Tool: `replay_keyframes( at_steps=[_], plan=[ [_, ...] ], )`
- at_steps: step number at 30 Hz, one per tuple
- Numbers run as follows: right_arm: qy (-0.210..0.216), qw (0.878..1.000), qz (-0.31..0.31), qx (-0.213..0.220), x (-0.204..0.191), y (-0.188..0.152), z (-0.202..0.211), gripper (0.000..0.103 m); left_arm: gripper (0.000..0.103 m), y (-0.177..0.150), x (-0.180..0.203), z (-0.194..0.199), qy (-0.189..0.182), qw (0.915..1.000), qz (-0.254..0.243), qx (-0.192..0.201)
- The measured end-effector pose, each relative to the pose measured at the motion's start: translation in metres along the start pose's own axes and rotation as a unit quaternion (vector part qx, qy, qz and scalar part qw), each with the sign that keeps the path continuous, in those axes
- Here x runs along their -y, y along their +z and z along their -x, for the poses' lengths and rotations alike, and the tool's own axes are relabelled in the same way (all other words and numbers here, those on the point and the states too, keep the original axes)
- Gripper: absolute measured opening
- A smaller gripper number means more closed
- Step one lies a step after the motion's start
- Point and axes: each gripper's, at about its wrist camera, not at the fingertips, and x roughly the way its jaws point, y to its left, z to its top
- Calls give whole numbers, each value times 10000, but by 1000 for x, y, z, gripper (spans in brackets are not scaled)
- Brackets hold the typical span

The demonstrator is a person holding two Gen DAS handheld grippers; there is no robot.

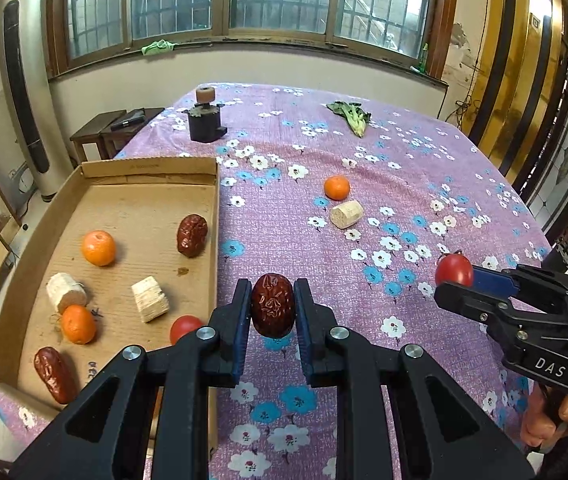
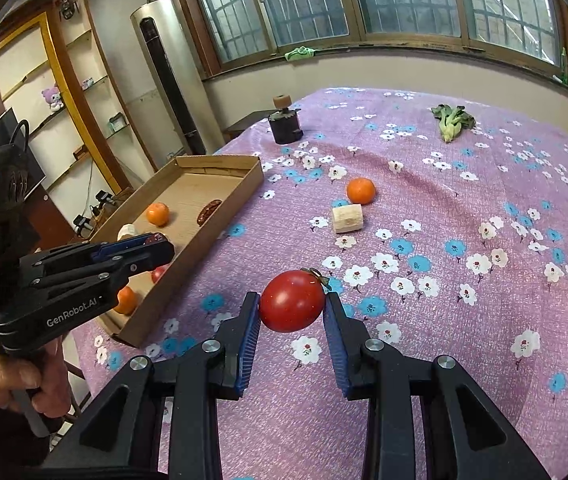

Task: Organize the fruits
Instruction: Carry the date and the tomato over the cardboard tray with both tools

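Note:
My left gripper (image 1: 272,308) is shut on a wrinkled red date (image 1: 273,305), held above the cloth just right of the cardboard tray (image 1: 151,168). The right gripper (image 2: 292,305) is shut on a red tomato (image 2: 292,300) above the table; in the left wrist view that tomato (image 1: 454,270) shows at the right gripper's tips. The tray holds two oranges (image 1: 99,248), two dates (image 1: 192,235), a tomato (image 1: 185,327) and two pale cut chunks (image 1: 150,299). One orange (image 1: 336,187) and a pale chunk (image 1: 346,213) lie loose on the cloth.
A purple flowered cloth (image 1: 404,184) covers the table. A dark jar with a cork top (image 1: 205,118) stands at the far left and a leafy green vegetable (image 1: 351,117) lies at the back. A person's hand (image 2: 23,384) holds the left gripper's handle.

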Motion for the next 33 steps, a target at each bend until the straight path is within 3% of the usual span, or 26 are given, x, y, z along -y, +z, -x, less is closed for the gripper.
replay_keyframes(
  at_steps=[33],
  plan=[
    [214,9990,376,-51,-44,14,-14,32,18,-2,-45,13,339,9990,295,87]
  ],
)
